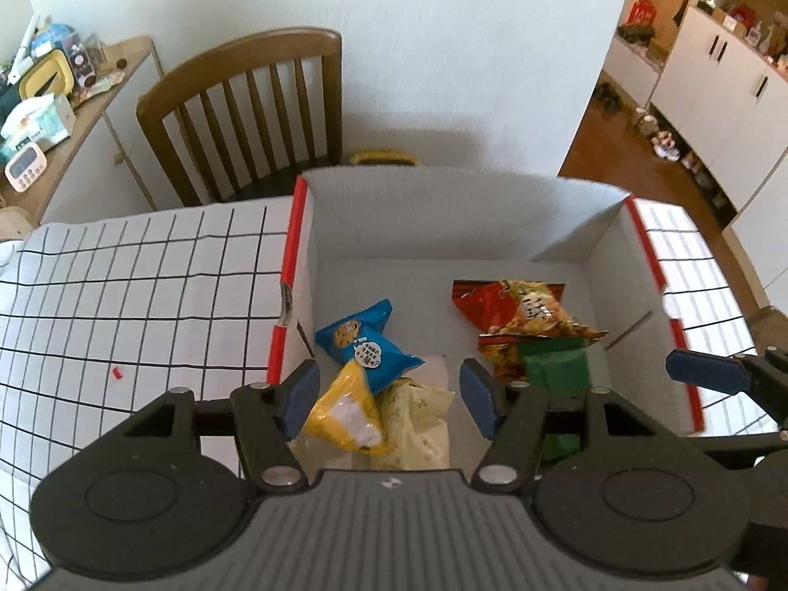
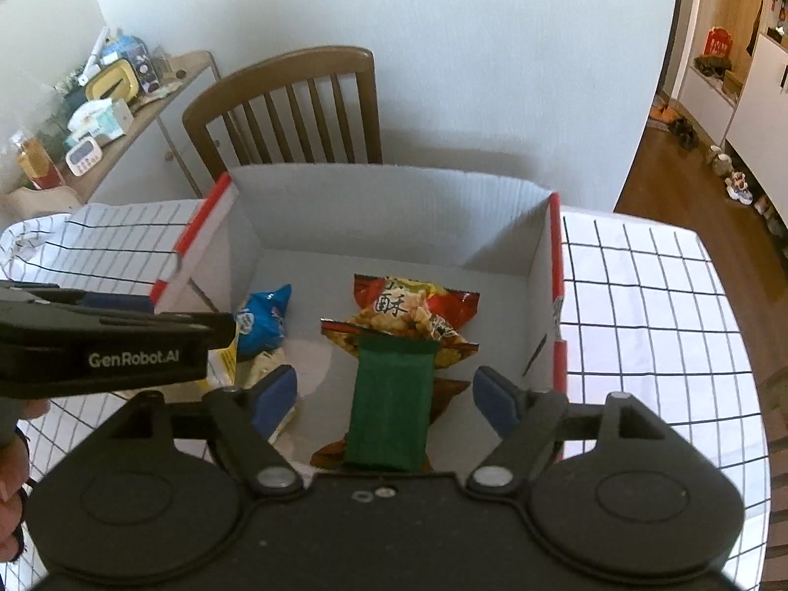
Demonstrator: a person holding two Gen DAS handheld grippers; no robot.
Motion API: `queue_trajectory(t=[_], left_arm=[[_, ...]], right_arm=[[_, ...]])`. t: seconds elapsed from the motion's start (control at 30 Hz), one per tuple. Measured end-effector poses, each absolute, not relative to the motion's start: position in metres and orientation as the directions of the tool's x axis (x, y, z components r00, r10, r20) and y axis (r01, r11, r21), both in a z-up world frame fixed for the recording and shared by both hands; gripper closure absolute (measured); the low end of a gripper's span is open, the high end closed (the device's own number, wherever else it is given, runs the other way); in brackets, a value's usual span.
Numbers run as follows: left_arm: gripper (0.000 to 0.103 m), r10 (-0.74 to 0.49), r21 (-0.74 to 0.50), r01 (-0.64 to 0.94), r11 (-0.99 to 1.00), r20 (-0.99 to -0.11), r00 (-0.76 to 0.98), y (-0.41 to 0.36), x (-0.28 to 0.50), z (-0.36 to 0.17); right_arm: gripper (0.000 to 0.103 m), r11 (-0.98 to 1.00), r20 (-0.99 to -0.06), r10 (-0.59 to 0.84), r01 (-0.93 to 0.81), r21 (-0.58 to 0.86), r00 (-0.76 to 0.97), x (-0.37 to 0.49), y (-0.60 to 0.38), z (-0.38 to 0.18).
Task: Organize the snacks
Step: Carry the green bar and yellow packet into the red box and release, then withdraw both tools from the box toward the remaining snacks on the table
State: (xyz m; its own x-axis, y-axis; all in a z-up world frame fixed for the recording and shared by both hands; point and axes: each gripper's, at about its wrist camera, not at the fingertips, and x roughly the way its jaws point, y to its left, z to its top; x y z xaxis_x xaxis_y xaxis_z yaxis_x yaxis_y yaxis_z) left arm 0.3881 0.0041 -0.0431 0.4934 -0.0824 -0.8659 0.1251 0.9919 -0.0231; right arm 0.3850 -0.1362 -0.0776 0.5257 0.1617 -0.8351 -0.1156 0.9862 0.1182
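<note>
A white cardboard box [image 1: 443, 216] with red edges stands on the table and holds the snacks. My left gripper [image 1: 389, 394] hangs open over its left half, above a blue packet [image 1: 367, 342], a yellow packet [image 1: 344, 416] and a pale packet [image 1: 418, 418], touching none. My right gripper [image 2: 386, 399] is open over the box's [image 2: 394, 207] right half. Below it a green packet [image 2: 391, 409] lies on red-orange packets [image 2: 413, 310], with a gap at each pad. The blue packet [image 2: 261, 320] shows to the left, partly behind the left gripper's body [image 2: 123, 340].
A white tablecloth with a black grid [image 1: 123, 295] covers the table on both sides of the box. A wooden chair [image 1: 256, 98] stands behind it against the wall. A cluttered sideboard [image 1: 54, 98] is at far left, and white cabinets [image 1: 714, 74] over a wood floor at far right.
</note>
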Motion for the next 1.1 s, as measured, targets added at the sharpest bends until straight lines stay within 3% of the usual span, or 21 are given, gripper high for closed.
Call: queue_trajectory(t=[0.43, 1.0, 1.1], left_arm=[[0.041, -0.116, -0.044, 0.14, 0.989, -0.82, 0.56, 0.022, 0.328, 0.005], [0.041, -0.157, -0.045, 0.199, 0.979, -0.787, 0.597, 0.041, 0.232, 0.026], [0.033, -0.166, -0.061, 0.192, 0.98, -0.783, 0.6, 0.046, 0.217, 0.026]], right_arm=[[0.018, 0.974, -0.784, 0.223, -0.164, 0.156, 0.579, 0.332, -0.133, -0.033], [0.011, 0.945, -0.732, 0.324, -0.234, 0.227, 0.599, 0.258, -0.125, -0.011], [0.008, 0.939, -0.724, 0.344, -0.243, 0.245, 0.598, 0.246, -0.123, -0.011]])
